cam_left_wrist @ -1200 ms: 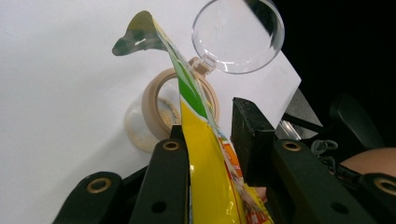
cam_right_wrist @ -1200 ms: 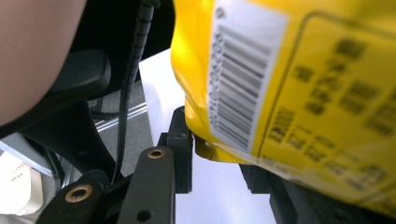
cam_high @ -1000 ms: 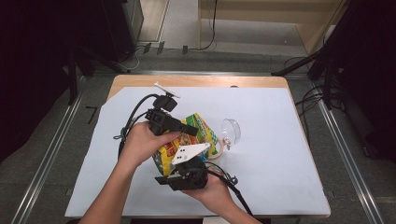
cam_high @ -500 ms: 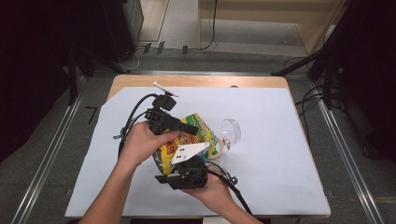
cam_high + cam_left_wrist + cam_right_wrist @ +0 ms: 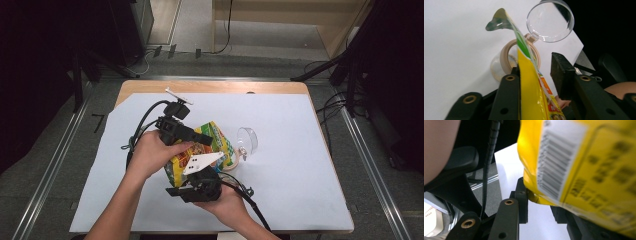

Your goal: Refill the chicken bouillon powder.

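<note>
One snack bag (image 5: pixel 202 150), yellow with green trim and printed graphics, held above the white sheet (image 5: pixel 300 165) that covers the one wooden table (image 5: pixel 215 86). Two grippers on it, one per hand.

Left gripper (image 5: pixel 192 134): comes in from the left of the high view, black cable looping behind it over the sheet. In the left gripper view (image 5: pixel 535 72) the bag's upper edge runs between the jaws, lying against the left jaw; a clear gap stands between the bag and the right jaw, so the pads are not pinching it. Jaws have just been closing in, bag between them. The bag's torn corner curls up past the jaw tips.

Right gripper (image 5: pixel 197 175): below the bag in the high view, grey three-cornered plate on top. In the right gripper view (image 5: pixel 539 200) the bag's bottom corner, barcode side showing, sits between the two jaws. Left jaw touches the corner; the right jaw lies under the bag. Whether the pads press cannot be told.

One clear plastic jar (image 5: pixel 235 157) lies on its side just right of the bag, tan rim toward the bag. One clear round lid (image 5: pixel 248 140) hangs at the jar's mouth, touching its rim.
</note>
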{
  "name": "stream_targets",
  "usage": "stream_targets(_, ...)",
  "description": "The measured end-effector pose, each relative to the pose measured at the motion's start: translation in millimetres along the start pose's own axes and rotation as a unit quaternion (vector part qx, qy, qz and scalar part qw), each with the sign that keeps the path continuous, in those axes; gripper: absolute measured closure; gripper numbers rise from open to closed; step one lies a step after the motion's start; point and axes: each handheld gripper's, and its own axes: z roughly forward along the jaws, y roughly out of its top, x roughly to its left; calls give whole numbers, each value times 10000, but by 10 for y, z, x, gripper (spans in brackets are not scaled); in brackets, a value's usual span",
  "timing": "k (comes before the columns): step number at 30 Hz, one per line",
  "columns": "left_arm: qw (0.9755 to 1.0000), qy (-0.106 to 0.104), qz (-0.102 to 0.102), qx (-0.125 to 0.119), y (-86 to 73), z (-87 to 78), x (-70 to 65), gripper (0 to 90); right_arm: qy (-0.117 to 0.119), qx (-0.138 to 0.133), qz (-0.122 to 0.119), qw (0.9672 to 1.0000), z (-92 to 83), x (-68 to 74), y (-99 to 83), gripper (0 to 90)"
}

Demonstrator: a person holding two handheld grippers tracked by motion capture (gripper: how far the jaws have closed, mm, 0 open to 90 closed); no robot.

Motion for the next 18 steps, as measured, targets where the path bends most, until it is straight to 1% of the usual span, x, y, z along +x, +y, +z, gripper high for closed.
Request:
stream_targets(2,10000,25,62,13,-1,-7,-4,758,-19,13,-35,10000,9,-2,-12,720)
stream_targets(3,9999,72,71,1,-2,-9,-7,774,-20,8,-25,10000,8,3,-11,720)
stream_targets(5,9999,75,71,8,-1,-13,-5,786,-8,-14,-43,10000,8,1,-8,720)
stream_targets(12,9999,148,74,-19,-2,-12,-33,797,-25,-28,-49,10000,19,0,-12,723)
stream_targets(18,9999,131,66,-67,5,-23,-68,783,-31,-40,-40,10000,21,-11,-10,723)
